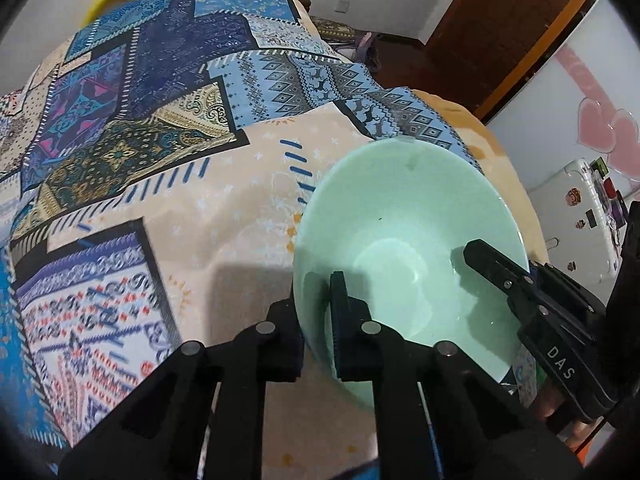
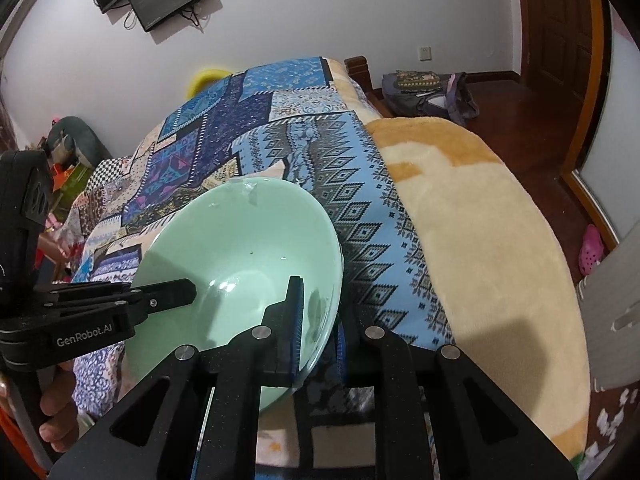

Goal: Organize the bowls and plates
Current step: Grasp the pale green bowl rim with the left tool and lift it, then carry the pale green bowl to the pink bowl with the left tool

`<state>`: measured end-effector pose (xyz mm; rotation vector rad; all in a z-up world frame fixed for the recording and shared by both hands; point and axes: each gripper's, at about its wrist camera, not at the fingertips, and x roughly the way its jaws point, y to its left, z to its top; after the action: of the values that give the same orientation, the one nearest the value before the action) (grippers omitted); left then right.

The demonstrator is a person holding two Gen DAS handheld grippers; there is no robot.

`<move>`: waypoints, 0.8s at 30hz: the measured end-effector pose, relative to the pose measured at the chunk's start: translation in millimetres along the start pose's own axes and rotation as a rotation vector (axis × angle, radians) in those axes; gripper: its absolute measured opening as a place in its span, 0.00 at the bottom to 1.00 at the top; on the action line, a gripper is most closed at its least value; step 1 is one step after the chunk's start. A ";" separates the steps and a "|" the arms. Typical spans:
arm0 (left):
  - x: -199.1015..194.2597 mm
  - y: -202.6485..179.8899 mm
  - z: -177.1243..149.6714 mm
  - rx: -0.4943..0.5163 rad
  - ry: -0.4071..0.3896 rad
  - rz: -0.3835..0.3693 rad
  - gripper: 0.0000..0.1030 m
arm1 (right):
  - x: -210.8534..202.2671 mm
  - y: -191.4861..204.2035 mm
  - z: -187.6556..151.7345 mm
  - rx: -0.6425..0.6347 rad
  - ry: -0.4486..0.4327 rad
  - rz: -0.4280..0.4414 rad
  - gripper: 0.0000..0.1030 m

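Pale green bowl [image 1: 404, 216] glossy, empty; tilted on patterned quilt [image 1: 168, 92].

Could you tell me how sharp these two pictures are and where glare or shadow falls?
Left wrist view: heavy fisheye bending, patterned cloth soft, glare in the green bowl. Right wrist view: sharper, a dark shadow on the cream blanket.

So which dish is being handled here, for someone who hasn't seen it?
Find the bed under the patchwork cloth. On its near end sits a pale green bowl, empty and glossy. It is the only dish in view, its rim pinched by both tools.
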<state>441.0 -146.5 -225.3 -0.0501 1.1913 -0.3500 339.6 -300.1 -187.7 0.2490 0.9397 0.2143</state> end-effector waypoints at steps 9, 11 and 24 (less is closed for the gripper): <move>-57.8 -6.7 -30.5 0.001 -0.060 0.002 0.09 | -38.1 24.9 -6.1 -0.029 -0.042 0.025 0.12; -74.3 -7.3 -39.7 0.000 -0.078 0.005 0.09 | -49.6 33.8 -8.9 -0.041 -0.053 0.028 0.12; -164.6 23.3 -109.3 -0.047 -0.156 0.045 0.09 | -90.2 100.5 -34.2 -0.121 -0.089 0.079 0.12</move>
<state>293.3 -60.4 -123.4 -0.0897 1.0442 -0.2740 252.7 -226.6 -107.4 0.1826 0.8258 0.3296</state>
